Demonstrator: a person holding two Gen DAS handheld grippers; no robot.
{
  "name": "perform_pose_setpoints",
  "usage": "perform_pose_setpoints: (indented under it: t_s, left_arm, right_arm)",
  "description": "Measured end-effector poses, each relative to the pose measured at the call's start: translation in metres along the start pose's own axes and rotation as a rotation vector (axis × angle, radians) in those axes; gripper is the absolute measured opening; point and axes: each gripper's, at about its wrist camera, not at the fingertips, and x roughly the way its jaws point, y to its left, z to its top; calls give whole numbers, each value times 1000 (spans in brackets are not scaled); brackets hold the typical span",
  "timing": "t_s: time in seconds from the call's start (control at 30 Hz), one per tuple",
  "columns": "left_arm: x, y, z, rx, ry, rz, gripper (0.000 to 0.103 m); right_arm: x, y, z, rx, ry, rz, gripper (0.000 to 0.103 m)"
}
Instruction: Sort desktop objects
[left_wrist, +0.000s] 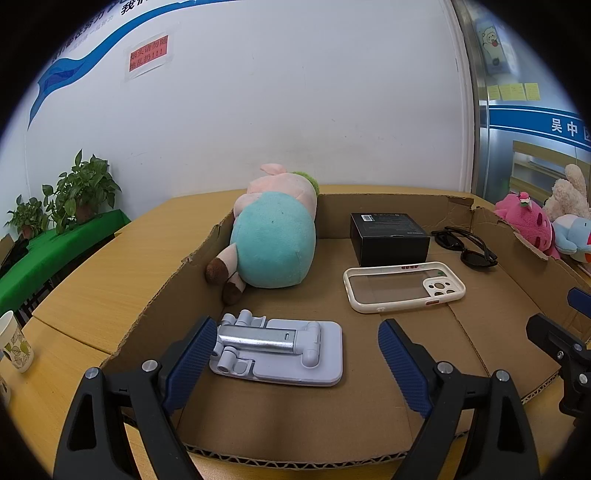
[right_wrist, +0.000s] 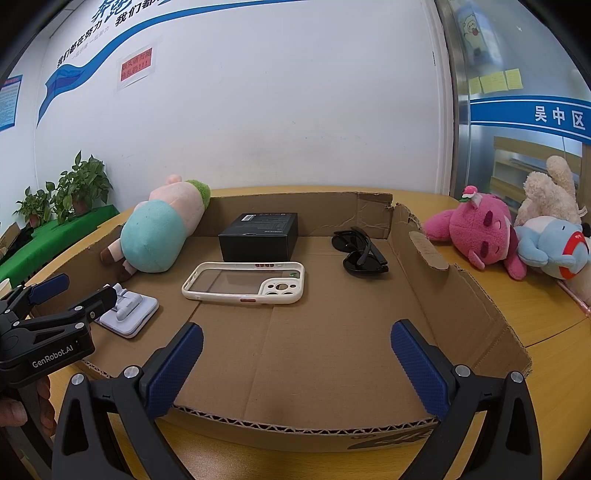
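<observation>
Left tongs (left_wrist: 297, 354) spread over phone stand (left_wrist: 280, 349) | right tongs (right_wrist: 297, 363) spread | stand half-hidden in right view

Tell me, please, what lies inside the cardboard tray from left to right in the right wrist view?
Phone stand → plush pig → black box → sunglasses. The phone case is left out, since it overlaps the box's span.
</observation>
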Motion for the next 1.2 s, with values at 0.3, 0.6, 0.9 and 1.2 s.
perform_pose_setpoints:
  t_s: [0.3,0.6,0.9,1.2]
  left_arm:
    - [3,1,1,-1,1,-1,89]
    - [3,1,1,0,2,-1,89]
    - [3,1,1,0,2,-2,89]
    - [4,2,1,0,2,-2,89]
  right_arm:
    - [0,0,0,0,-1,-1,103]
    - [0,0,0,0,-1,-1,103]
    - [0,0,0,0,-1,-1,103]
    - [0,0,0,0,-1,-1,103]
